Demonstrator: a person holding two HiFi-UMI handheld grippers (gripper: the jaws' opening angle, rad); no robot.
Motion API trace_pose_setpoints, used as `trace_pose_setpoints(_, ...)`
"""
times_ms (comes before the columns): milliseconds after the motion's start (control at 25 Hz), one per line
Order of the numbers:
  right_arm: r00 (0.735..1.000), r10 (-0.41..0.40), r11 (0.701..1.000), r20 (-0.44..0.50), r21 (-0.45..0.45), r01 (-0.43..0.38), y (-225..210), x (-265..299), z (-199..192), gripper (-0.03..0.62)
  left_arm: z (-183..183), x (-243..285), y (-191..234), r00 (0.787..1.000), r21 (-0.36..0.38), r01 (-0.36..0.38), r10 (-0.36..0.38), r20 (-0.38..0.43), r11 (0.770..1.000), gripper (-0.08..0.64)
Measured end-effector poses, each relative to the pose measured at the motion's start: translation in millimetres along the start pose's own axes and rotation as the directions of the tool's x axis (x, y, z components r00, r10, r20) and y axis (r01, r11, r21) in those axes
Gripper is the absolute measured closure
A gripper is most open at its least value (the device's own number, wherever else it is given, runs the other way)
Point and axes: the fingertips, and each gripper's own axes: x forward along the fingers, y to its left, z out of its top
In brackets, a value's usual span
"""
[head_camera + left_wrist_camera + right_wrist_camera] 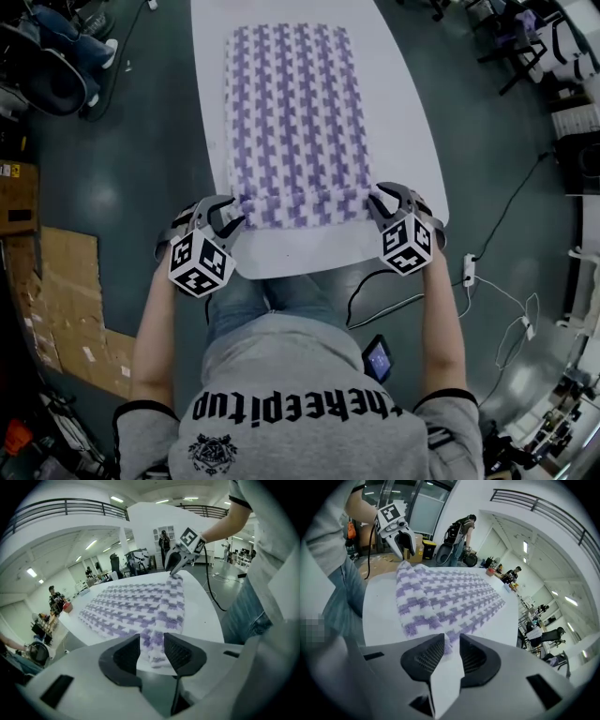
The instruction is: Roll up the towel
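The towel (292, 103) lies flat along the bench (309, 258), its near edge turned into a low roll (300, 208). I judge my left hand-held gripper (152, 641) and right hand-held gripper (451, 641) sit at the roll's two ends to keep it even. The head view gives the layout only; each gripper view shows jaws parted, the left wider, with towel between the pads but unpinched.

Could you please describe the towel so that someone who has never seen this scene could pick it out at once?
A long white table runs up the middle of the head view. On it lies the towel, spread flat, white with a purple check-like pattern. Its near edge is folded into a low roll between the left hand-held gripper and the right hand-held gripper.
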Motion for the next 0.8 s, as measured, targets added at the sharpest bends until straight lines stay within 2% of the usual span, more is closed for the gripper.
trace_pose_setpoints(160,0.994,0.104,0.993,0.039,-0.051,-0.102,29,-13,-1,0.505,0,5,-42,0.996,0.095,0.087,-0.084,-0.040,0.992,0.394)
trace_pose_setpoints(280,0.985,0.173,0.976,0.002,-0.134,-0.171,41,-10,-22,0.489,10,25,-57,0.989,0.127,0.127,-0.115,-0.095,0.984,0.394)
trace_pose_setpoints(400,0.982,0.174,0.966,-0.071,-0.183,-0.184,54,4,-36,0.467,-5,33,-61,0.983,0.138,0.131,-0.110,-0.149,0.982,0.383)
trace_pose_setpoints(560,0.983,0.143,0.966,-0.113,-0.198,-0.164,66,15,-27,0.462,-34,22,-53,0.979,0.134,0.109,-0.083,-0.186,0.985,0.377)
trace_pose_setpoints(800,0.979,0.153,0.960,-0.132,-0.216,-0.179,33,30,-52,0.462,-6,59,-43,0.971,0.143,0.092,-0.058,-0.230,0.985,0.377)
